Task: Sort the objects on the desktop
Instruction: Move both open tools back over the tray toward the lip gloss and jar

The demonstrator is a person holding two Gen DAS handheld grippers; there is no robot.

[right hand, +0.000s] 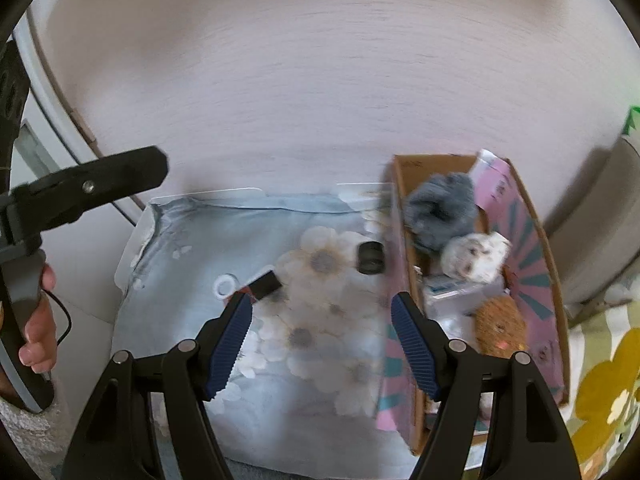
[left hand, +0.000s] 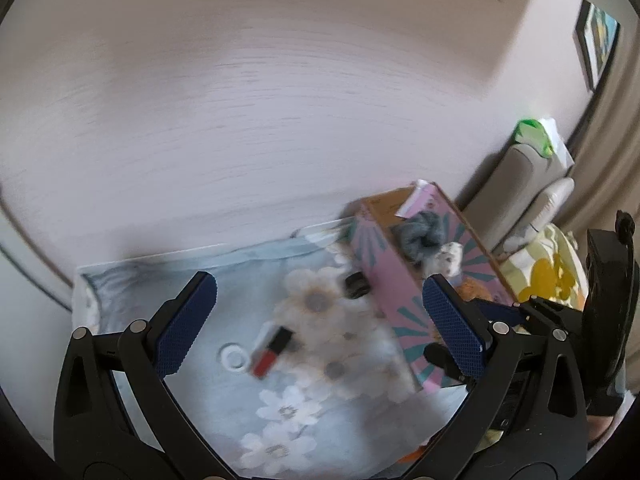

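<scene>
Left gripper point(left hand: 320, 320) fingers wide apart, empty. Right gripper point(right hand: 322, 344) likewise, empty. Lipstick point(left hand: 272, 350), white ring point(left hand: 233, 357) on floral mat point(right hand: 192, 280); pink box point(right hand: 536, 264) at 3 o'clock holds scrunchies.

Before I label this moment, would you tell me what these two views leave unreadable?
- Printing on the pink box: motion-blurred in both wrist views.
- Red and black tube: its red end is hidden behind the right gripper finger in the right wrist view.
- Items beneath the grey scrunchie and orange scrunchie: overlapped, blurred.
</scene>
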